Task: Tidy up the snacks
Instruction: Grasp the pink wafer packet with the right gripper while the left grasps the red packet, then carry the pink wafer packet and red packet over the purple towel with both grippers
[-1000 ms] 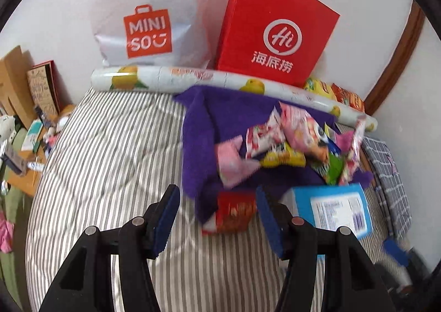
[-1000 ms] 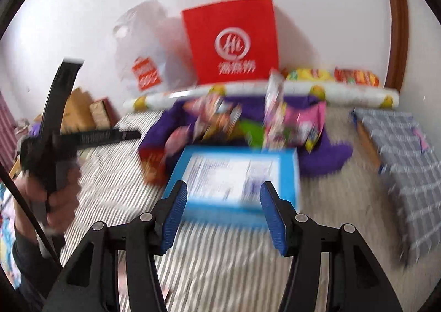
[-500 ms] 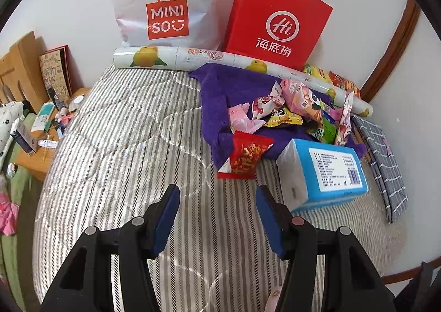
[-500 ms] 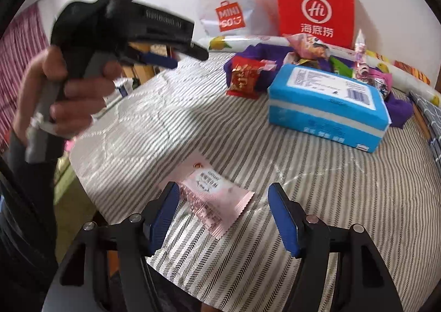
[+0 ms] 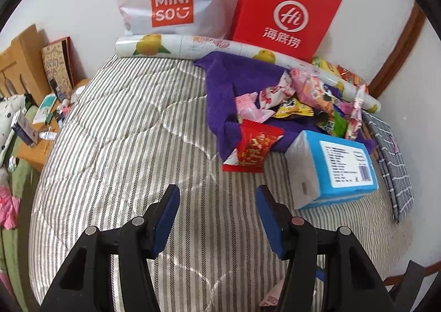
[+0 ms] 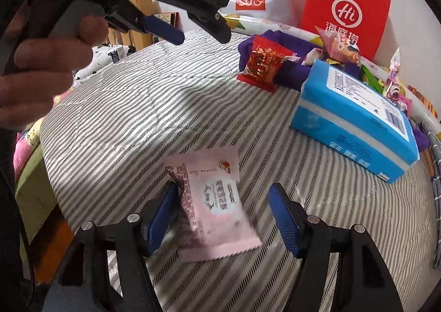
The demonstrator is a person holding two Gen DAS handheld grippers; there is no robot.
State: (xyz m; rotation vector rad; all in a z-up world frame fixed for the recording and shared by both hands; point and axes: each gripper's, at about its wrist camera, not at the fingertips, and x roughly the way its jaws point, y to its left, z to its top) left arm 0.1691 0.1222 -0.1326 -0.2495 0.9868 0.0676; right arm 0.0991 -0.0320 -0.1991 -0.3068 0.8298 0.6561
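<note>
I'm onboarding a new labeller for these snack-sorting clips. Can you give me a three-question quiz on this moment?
1. True or false: the pink snack packet lies on the striped bedcover between the jaws of the right gripper.
2. What does the red snack packet lean against? A) the purple cloth B) the red paper bag C) the white Miniso bag
3. Fill in: the left gripper holds ____.

Key
1. True; the jaws stand either side of it, and the right-hand pad is clear of it.
2. A
3. Nothing; its jaws are open over bare bedcover.
</note>
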